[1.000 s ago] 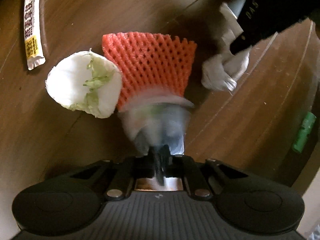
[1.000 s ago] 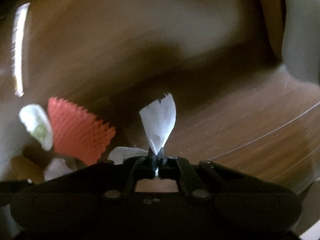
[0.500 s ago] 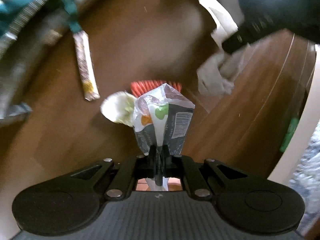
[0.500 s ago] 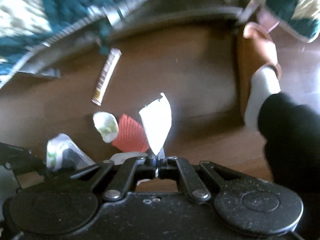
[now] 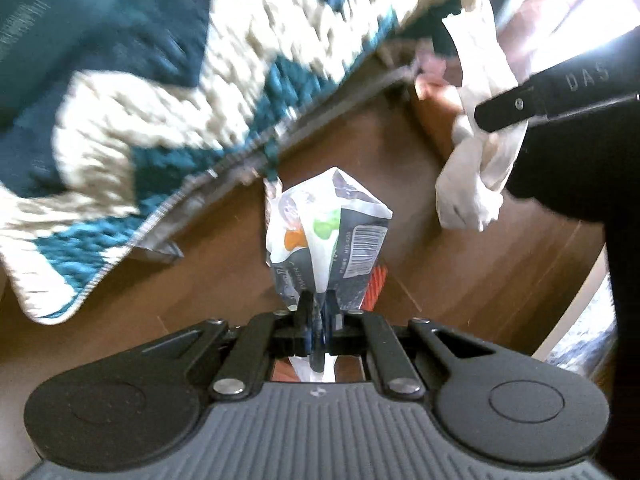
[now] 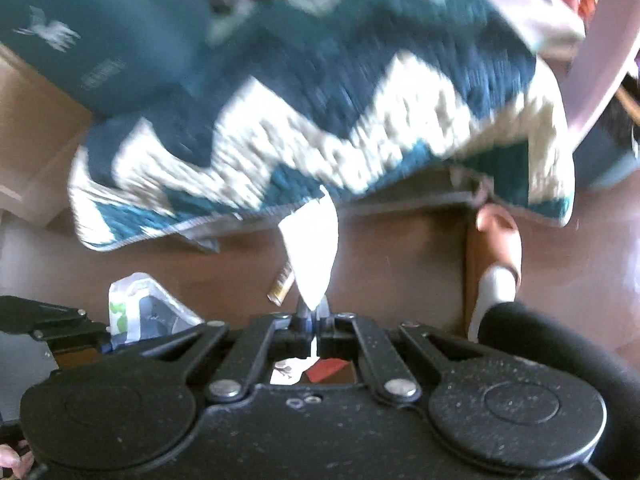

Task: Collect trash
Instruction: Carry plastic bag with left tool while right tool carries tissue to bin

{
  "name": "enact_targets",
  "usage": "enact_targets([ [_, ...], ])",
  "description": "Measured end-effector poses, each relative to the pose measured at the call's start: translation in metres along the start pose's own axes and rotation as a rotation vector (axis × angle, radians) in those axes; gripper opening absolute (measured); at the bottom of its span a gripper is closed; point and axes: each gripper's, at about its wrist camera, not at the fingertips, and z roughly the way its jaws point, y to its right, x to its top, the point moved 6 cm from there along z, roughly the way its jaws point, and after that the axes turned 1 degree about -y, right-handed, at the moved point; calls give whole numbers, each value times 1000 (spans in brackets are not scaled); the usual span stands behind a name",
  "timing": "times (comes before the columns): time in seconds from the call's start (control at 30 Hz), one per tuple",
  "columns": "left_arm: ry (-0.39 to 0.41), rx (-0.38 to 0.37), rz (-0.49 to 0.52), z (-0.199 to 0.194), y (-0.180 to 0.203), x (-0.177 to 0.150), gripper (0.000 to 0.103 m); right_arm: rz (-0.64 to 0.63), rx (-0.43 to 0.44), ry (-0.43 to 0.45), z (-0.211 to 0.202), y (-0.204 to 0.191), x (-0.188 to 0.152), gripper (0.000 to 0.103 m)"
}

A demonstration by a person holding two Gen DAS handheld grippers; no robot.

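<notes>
I am holding the wrapper (image 5: pixel 328 236) in the left gripper (image 5: pixel 316 304), above the floor (image 5: pixel 224 280). The tissue (image 6: pixel 312 252) is sitting in the right gripper (image 6: pixel 312 312), to the wrapper's right. The rug (image 5: pixel 160 100) is lying beyond both. A stick packet (image 6: pixel 282 286) is lying on the floor behind the tissue, and a foot (image 6: pixel 498 248) is standing to its right.

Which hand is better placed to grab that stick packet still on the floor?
Neither is free. The left gripper is shut on the snack wrapper, the right gripper on the white paper; the stick packet lies nearer the right.
</notes>
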Motion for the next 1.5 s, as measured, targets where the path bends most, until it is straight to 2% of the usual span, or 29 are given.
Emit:
enact_targets([
  [0.23,177,85,-77,-83,-14,18,5,-121,28,174,-85,-38,37,1],
  [0.47,364,143,-157,-173,-38,34,5,-275,-9,337,-159,-75,74,1],
  [0.6,446,152,-206,-216,-56,41,5,-330,-23,419,-192,-92,95,1],
  [0.8,556,204,-244,-274,-82,51,5,-380,-28,515,-232,-117,127,1],
  [1.07,690,289,-292,-347,-119,70,5,-420,-21,631,-272,-147,169,1],
  [1.2,736,319,-313,-373,-135,83,5,-412,11,669,-286,-161,191,1],
  [1.37,768,343,-332,-392,-153,102,5,-419,21,692,-286,-180,219,1],
  [1.5,772,356,-336,-392,-167,121,5,-417,37,690,-276,-193,240,1],
])
